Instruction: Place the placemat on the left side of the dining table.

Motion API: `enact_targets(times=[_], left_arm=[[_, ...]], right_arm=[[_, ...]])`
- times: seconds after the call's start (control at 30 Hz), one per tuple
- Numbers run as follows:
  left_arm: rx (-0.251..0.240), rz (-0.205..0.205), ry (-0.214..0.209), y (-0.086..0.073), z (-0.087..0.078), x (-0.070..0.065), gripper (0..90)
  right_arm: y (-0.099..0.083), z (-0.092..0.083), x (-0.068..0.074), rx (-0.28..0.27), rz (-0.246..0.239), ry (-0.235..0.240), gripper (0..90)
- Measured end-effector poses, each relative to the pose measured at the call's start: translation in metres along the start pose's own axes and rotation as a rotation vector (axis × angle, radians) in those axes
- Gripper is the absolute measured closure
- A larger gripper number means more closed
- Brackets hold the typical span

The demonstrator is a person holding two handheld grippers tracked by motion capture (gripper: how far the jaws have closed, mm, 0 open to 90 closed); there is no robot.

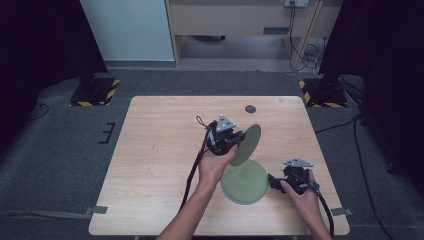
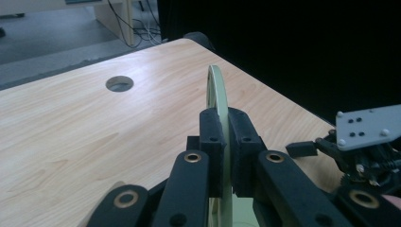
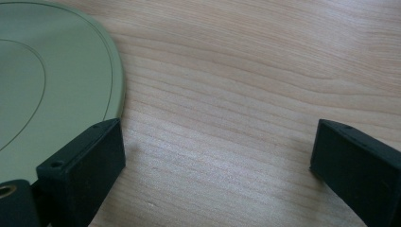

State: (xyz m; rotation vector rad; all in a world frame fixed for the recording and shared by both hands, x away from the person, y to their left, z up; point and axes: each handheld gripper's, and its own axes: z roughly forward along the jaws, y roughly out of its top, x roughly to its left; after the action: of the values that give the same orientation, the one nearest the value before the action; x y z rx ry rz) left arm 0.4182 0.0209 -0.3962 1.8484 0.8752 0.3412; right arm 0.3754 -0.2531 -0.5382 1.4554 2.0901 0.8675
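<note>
The left tool (image 2: pixel 226 142) is clamped on a green plate's (image 2: pixel 218 92) rim, holding it tilted. The right tool (image 3: pixel 215 158), jaws apart, sits beside another green plate (image 3: pixel 56 80) lying on the surface (image 3: pixel 246 71).

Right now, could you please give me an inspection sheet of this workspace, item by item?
Surface: light wooden table with a round hole near the far edge.
Job's things: one green plate lifted and tilted on edge; a second green plate lying flat on the table beneath it.
Clutter: nothing seen.
Grippers: left gripper shut on the lifted plate's rim; right gripper open, low over the table beside the flat plate's edge, one jaw next to its rim.
Cables: a black cable trails from the left gripper; more cables on the floor at the back right.
Surroundings: grey carpet, dark curtains either side, wooden furniture behind.
</note>
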Motion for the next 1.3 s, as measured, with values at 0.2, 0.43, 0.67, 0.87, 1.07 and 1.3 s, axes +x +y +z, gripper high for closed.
enact_targets(times=[0.2, 0.43, 0.67, 0.87, 1.07, 1.3], left_arm=[[0.005, 0.0, 0.035, 0.001, -0.003, 0.009, 85.7], [-0.01, -0.006, 0.052, 0.002, -0.01, 0.017, 85.7], [-0.02, -0.001, 0.062, 0.003, -0.014, 0.021, 85.7], [-0.023, -0.005, 0.079, 0.003, -0.02, 0.026, 85.7], [-0.017, 0.0, 0.093, 0.002, -0.025, 0.03, 85.7], [-0.017, -0.004, 0.115, 0.001, -0.031, 0.036, 85.7]], right_arm=[[0.0, 0.0, -0.001, -0.001, 0.002, 0.0, 3.2], [0.0, 0.001, 0.0, -0.001, 0.002, 0.001, 2.9], [0.0, 0.001, 0.0, 0.0, 0.003, 0.002, 2.8], [0.0, 0.001, 0.0, 0.003, 0.007, 0.002, 2.3], [0.0, 0.001, -0.001, 0.005, 0.008, 0.0, 1.6], [0.0, 0.001, -0.001, 0.006, 0.011, -0.001, 1.4]])
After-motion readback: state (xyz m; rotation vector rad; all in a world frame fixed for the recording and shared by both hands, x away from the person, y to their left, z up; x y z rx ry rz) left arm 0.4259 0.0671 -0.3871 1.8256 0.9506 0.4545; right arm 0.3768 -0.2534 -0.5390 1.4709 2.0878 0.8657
